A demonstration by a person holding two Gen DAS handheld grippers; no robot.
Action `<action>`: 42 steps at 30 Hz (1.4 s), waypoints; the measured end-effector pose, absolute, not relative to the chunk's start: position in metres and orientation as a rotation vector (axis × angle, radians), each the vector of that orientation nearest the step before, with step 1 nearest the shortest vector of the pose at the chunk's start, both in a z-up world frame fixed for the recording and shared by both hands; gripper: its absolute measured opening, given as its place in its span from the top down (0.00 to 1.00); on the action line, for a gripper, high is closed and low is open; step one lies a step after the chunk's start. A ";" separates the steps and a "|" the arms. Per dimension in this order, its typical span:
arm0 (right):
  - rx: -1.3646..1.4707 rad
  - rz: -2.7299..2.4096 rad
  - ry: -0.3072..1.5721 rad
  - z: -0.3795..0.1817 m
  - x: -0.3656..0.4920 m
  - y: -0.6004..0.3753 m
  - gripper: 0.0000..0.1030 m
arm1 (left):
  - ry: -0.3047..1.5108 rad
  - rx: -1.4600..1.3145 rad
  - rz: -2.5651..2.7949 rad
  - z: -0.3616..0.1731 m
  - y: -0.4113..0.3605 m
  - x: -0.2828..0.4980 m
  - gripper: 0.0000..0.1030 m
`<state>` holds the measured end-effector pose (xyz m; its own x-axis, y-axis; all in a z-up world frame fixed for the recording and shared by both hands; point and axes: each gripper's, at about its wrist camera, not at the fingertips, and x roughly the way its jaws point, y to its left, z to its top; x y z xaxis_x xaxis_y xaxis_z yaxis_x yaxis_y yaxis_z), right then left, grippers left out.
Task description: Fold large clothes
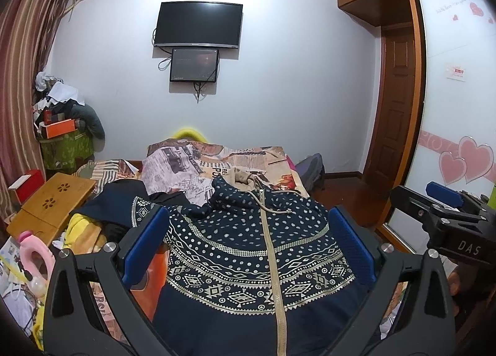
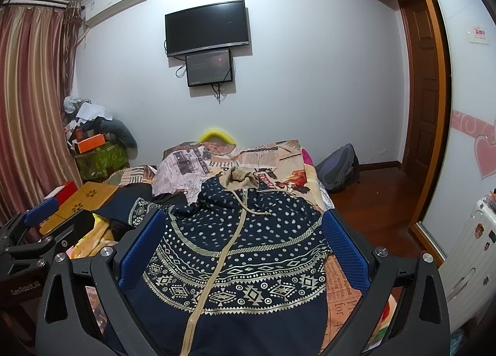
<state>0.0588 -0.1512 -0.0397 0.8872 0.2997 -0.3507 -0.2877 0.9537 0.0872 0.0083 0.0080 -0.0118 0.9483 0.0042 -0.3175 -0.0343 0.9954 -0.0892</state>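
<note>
A navy zip-up hoodie (image 1: 254,250) with white dots, beige geometric bands and a beige zipper lies front-up on the bed, hood away from me; one sleeve trails off to the left (image 1: 136,207). The same hoodie (image 2: 235,250) fills the lower middle of the right wrist view. My left gripper (image 1: 248,219) hovers above its lower part, blue pads spread wide, nothing between them. My right gripper (image 2: 241,216) also stands open over the hoodie. The right gripper's body (image 1: 446,219) shows at the right edge of the left wrist view, and the left gripper's body (image 2: 34,232) at the left edge of the right wrist view.
The bed carries a newspaper-print cover (image 1: 217,164) with a yellow cushion (image 1: 187,133) at its far end. A wooden lap desk (image 1: 52,204), yellow cloth and a pink item (image 1: 32,250) lie left. A backpack (image 2: 339,167) sits on the wood floor; a wardrobe (image 1: 452,83) and white suitcase (image 2: 471,250) stand right.
</note>
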 end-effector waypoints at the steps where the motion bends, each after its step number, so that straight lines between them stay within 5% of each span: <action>1: 0.033 0.306 0.370 -0.040 0.059 -0.151 0.03 | 0.323 -0.094 0.020 -0.012 0.008 0.008 0.00; 42: 0.005 0.306 0.382 -0.038 0.066 -0.145 0.03 | 0.331 -0.106 0.007 -0.017 0.010 0.018 0.00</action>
<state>0.0657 -0.1448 -0.0385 0.8826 0.2946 -0.3664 -0.2928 0.9542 0.0617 0.0184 0.0099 -0.0172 0.9456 -0.0107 -0.3250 -0.0242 0.9944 -0.1032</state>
